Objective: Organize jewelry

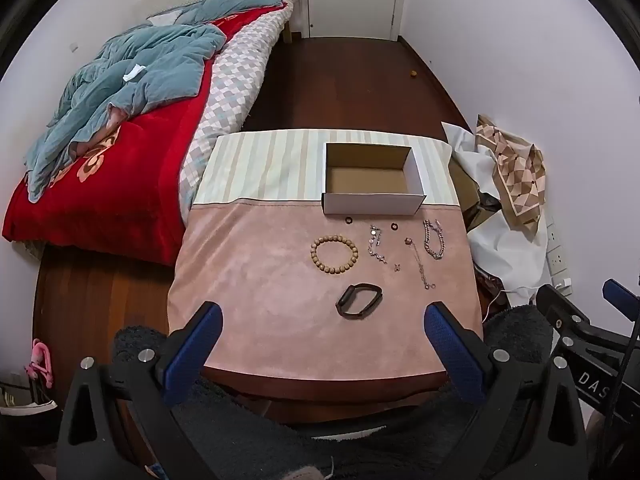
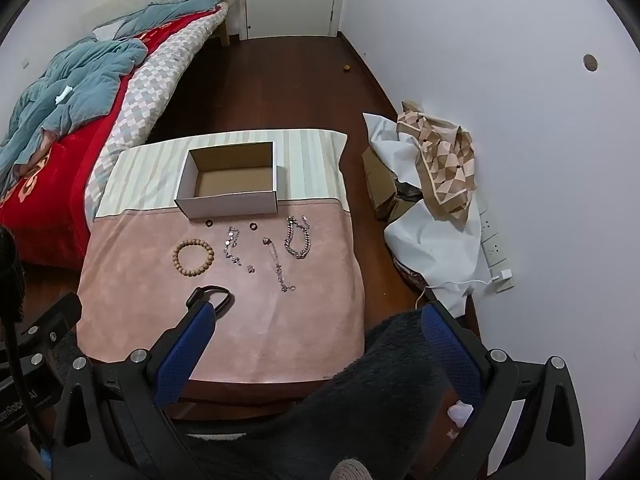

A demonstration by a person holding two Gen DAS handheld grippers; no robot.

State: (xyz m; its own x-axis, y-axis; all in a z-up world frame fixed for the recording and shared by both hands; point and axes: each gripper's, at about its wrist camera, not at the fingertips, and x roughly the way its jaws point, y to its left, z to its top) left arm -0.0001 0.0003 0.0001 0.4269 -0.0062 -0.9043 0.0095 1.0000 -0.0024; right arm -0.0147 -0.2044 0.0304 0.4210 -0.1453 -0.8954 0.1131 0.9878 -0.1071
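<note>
Left gripper: blue-padded jaws spread wide, nothing between them, hovering over the near edge of the table; no contact with any item.
Right gripper: jaws likewise wide apart and empty, held over the table's near right corner.
Table cover: pink suede-like cloth in front, striped cloth behind it.
Black wristband: nearest piece, lying flat on the pink cloth, just ahead of the left gripper.
Wooden bead bracelet: closed ring, left of the other pieces.
Charm bracelet: stretched out, right of the beads.
Thin chain: laid lengthwise, with a small earring beside it.
Heavy silver chain: folded in a loop, farthest right.
Two dark rings: just in front of the box.
Cardboard box: open, empty, at the seam of the two cloths.
Bed: left, beyond the table.
</note>
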